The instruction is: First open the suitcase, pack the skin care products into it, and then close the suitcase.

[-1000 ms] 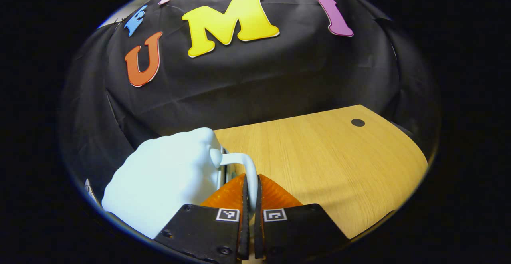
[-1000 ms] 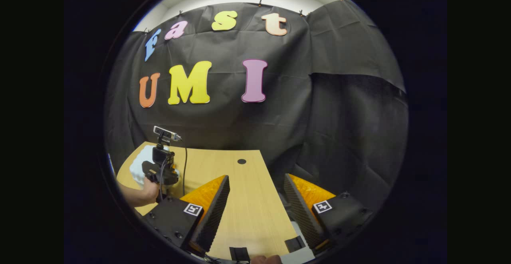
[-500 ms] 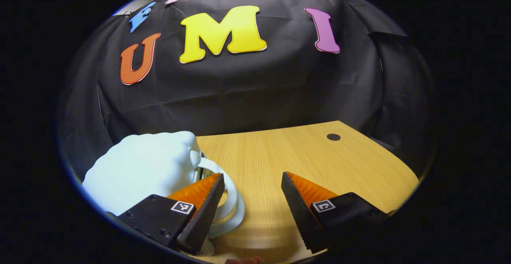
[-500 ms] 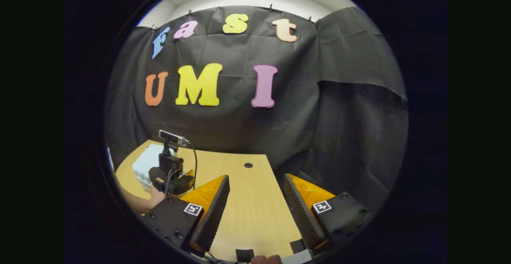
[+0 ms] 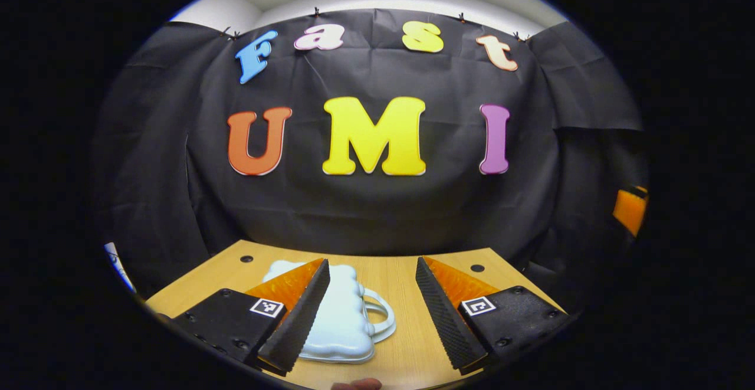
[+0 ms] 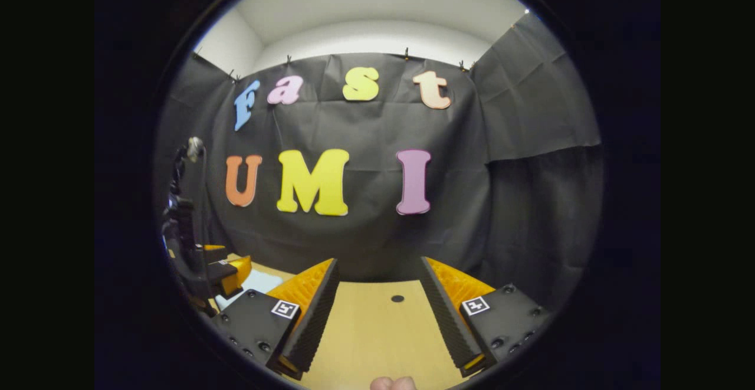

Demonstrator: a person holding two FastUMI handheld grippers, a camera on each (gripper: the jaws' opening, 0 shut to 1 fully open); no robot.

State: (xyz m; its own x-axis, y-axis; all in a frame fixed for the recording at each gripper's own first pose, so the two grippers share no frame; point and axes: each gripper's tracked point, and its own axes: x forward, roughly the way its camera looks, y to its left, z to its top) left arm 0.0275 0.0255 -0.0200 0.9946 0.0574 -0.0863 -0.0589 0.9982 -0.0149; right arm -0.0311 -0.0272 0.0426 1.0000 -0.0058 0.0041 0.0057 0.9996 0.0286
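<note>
Left gripper view: my left tool (image 5: 368,310) hangs spread, holding nothing, just above the pale suitcase (image 5: 342,319), which lies shut on the bench (image 5: 407,354) with its loop handle (image 5: 380,316) pointing away from the left finger. I judge the shell light, stiff and slick; that handle is the hold. Beyond the suitcase, my right tool (image 6: 377,313) is spread too, over bare bench.
</note>
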